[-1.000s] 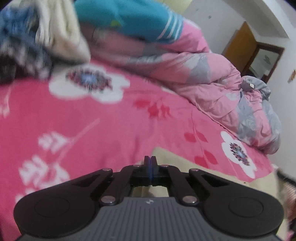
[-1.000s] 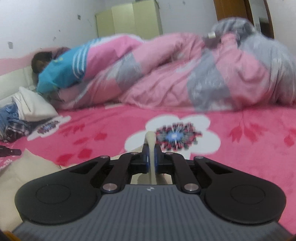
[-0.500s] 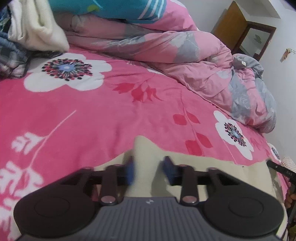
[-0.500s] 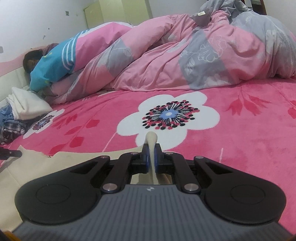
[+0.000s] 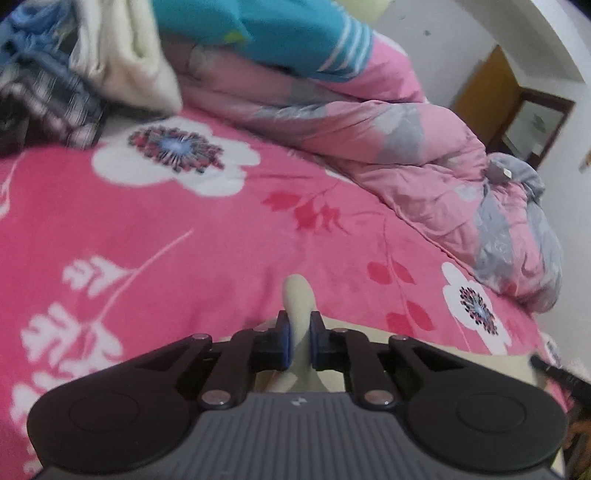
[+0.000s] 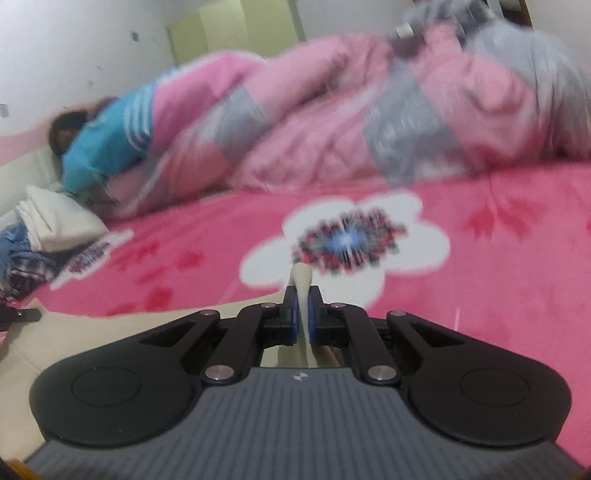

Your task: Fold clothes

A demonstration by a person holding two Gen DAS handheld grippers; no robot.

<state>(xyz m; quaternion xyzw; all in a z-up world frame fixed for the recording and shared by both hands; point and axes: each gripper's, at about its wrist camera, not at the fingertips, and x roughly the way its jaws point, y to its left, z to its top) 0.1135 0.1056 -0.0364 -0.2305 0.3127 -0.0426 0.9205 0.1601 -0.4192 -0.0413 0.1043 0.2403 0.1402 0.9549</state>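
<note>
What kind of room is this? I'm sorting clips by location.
Most likely a bedroom: a bed under a pink flowered blanket, a rumpled pink and grey quilt heaped along it, a pale green wardrobe against the wall, and a pile of clothes at the head end.

1. The bed cover [image 5: 229,236] was hot pink with white flowers and red leaves.
2. The quilt [image 5: 424,155] was pale pink with grey patches.
3. The garment [image 6: 55,332] was cream.

Fleecy matt bedspread [image 5: 207,236]; smooth cream cloth [image 5: 297,295]
</note>
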